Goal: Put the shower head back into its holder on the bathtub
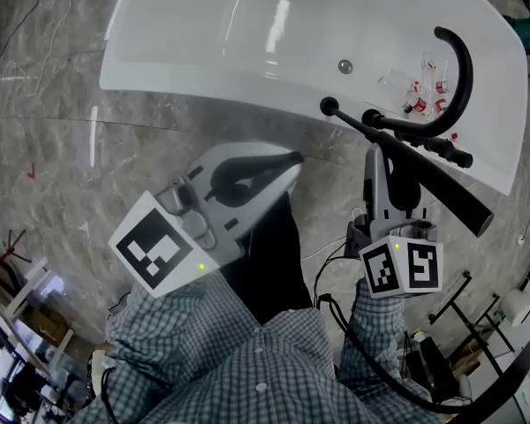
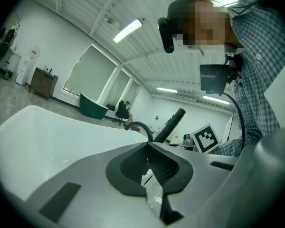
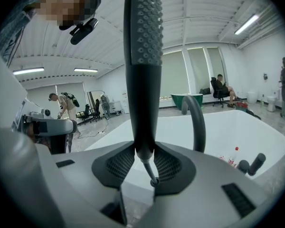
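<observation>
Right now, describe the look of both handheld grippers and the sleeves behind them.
Both the left gripper and the right gripper are pale grey moulded shells with dark ribbed pads inside tapering jaws. Each carries a white cube printed with black square markers. A black cable runs from the right one. The sleeves are blue-and-white checked shirt fabric.

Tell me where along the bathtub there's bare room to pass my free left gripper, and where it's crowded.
Bare: the bathtub rim and basin left of the round knob. Crowded: the right end, where the curved spout, tap handles, small bottles and the shower head in the right gripper bunch together.
</observation>
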A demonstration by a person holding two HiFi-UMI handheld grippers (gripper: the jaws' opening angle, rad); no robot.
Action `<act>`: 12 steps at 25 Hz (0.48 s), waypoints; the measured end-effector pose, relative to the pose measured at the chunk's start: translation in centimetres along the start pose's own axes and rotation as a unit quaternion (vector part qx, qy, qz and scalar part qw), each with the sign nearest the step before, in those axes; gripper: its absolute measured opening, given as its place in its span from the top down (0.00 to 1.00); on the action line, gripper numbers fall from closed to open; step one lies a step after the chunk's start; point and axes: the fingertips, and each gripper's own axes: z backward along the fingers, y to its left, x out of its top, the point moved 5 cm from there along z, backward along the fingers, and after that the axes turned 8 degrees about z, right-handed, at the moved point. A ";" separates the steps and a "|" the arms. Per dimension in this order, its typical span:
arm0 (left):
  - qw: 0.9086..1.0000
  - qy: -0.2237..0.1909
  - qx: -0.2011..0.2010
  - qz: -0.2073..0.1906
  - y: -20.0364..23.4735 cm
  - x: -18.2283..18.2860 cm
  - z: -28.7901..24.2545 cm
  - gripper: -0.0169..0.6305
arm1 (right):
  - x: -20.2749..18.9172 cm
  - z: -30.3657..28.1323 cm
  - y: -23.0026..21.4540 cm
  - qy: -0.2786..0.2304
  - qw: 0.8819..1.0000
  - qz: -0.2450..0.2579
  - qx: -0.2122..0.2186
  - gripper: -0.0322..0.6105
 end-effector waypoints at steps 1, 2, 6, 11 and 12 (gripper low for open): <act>1.000 0.001 0.001 0.002 0.3 -0.3 -0.1 0.96 | -0.3 -0.3 0.0 0.002 1.000 0.000 0.001 0.75; 1.000 0.003 0.002 0.003 0.6 -0.6 -0.2 0.96 | -0.6 -0.6 -0.1 0.004 1.000 -0.001 0.001 0.75; 1.000 0.002 0.003 0.006 1.4 -1.2 -0.6 0.96 | -1.5 -1.6 -0.3 0.007 1.000 -0.001 0.007 0.75; 1.000 0.002 0.006 0.010 2.1 -1.7 -0.7 0.96 | -2.1 -2.3 -0.3 0.013 1.000 0.002 0.012 0.75; 1.000 0.004 0.007 0.010 2.2 -1.8 -0.7 0.96 | -2.1 -2.4 -0.2 0.013 1.000 0.003 0.012 0.75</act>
